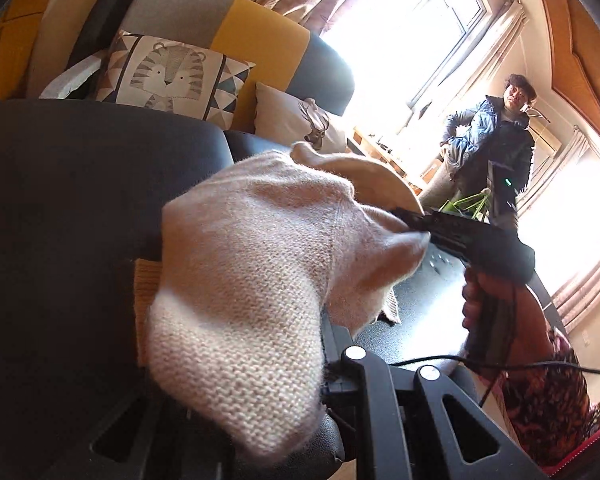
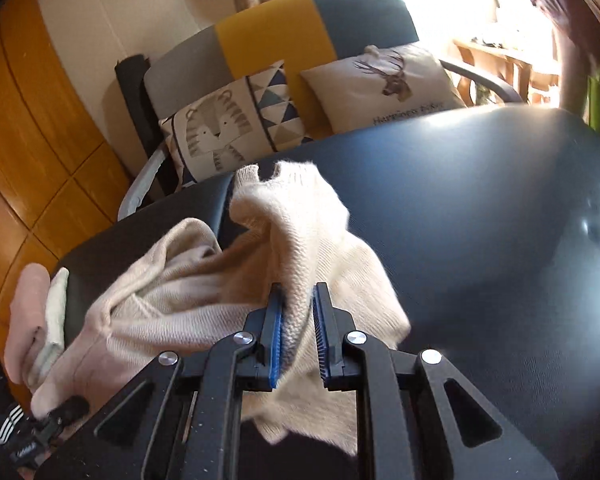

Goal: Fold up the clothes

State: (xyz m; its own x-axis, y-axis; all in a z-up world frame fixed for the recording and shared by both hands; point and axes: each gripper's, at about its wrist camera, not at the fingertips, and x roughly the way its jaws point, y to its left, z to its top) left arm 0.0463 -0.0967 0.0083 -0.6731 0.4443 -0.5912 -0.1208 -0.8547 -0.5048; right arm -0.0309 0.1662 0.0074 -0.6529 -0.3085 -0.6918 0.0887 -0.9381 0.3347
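Observation:
A cream knit sweater [image 1: 252,280] hangs bunched above a black padded surface [image 1: 60,200]. In the left wrist view it drapes over my left gripper [image 1: 284,364] and hides the fingers; the cloth seems pinched there. My right gripper [image 1: 416,228] comes in from the right, held by a hand [image 1: 488,304], and bites the sweater's edge. In the right wrist view the sweater [image 2: 308,248] runs up between the blue pads [image 2: 276,340] of my right gripper [image 2: 298,320], which is shut on a thick fold. The left gripper [image 2: 56,412] shows at the lower left, at the sweater's far corner.
Folded pink [image 2: 28,304] and pale green [image 2: 56,308] clothes lie at the pad's left edge. An orange knit piece [image 1: 146,280] lies under the sweater. Behind stand an armchair [image 2: 268,32] with a tiger cushion [image 2: 220,128] and a deer cushion [image 2: 384,84]. A person [image 1: 496,148] stands by the window.

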